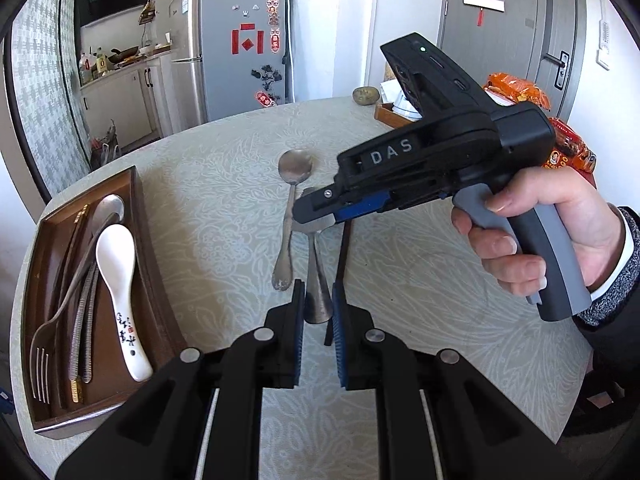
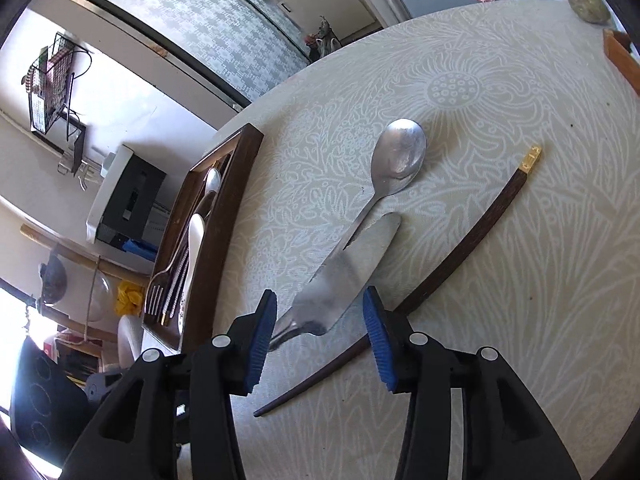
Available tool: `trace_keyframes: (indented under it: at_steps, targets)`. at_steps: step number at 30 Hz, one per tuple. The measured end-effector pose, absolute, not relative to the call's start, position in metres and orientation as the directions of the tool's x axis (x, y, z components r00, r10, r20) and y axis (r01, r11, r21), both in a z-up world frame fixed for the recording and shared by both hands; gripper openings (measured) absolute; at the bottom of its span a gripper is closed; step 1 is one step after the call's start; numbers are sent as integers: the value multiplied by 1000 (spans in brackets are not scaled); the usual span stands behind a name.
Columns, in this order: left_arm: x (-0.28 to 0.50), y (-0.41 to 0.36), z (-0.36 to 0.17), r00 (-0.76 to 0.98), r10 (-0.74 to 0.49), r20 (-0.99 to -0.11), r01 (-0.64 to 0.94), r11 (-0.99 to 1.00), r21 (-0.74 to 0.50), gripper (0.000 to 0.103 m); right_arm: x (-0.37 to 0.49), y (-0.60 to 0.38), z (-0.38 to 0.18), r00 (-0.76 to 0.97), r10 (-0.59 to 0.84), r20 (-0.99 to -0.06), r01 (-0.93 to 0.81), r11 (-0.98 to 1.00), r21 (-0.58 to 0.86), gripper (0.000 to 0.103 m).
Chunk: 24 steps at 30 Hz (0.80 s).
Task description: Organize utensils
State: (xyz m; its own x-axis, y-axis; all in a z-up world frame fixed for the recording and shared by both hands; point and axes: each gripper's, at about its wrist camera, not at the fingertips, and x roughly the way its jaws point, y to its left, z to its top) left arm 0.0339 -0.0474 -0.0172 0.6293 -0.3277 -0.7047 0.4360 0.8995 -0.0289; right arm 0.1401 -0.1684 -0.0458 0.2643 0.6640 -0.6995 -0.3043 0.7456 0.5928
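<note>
Our right gripper (image 2: 320, 336) hovers spread over the butter knife (image 2: 340, 276) – it overlaps the steel spoon's (image 2: 394, 164) handle, right of the wooden tray (image 2: 236, 184); we may drag both. Our left gripper (image 1: 316, 312) – pinching the knife's handle

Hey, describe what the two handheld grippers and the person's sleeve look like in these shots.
Both tools are matte black plastic with round silver pivot pins and ribbed blue pads on the fingers. The right gripper has a pistol-style grey and dark grey handle, white "DAS" lettering on its body and a small green light on top. The left gripper shows the same black linkage. The sleeve is dark, over a speckled grey knit cuff with a white edge.
</note>
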Motion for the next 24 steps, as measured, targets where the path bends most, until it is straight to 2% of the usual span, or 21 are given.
trace_keyframes:
  at_steps: [2, 3, 4, 5, 6, 16, 24]
  targets:
    - [32, -53, -23, 618, -322, -717, 449, 893, -14, 15, 139, -166, -45, 280, 654, -703, -303, 755, 582, 46]
    - [32, -55, -26, 607, -325, -725, 459, 888, -14, 14, 138, -164, -44, 292, 642, -709, -308, 765, 566, 41]
    - [32, -58, -29, 595, -328, -734, 471, 882, -12, 13, 138, -162, -44, 299, 632, -716, -312, 773, 552, 26]
    - [31, -60, -32, 590, -325, -739, 477, 879, -5, 8, 138, -159, -46, 298, 622, -724, -315, 780, 541, 21]
    - [31, -61, -34, 586, -322, -744, 481, 877, 0, 8, 138, -158, -47, 307, 613, -728, -316, 787, 530, 17]
    - [30, -53, -30, 603, -319, -731, 473, 881, 6, 8, 134, -161, -38, 343, 628, -699, -333, 776, 535, 14]
    - [15, -14, -13, 649, -291, -703, 424, 906, 17, 8, 128, -114, -15, 326, 629, -706, -413, 766, 492, 14]
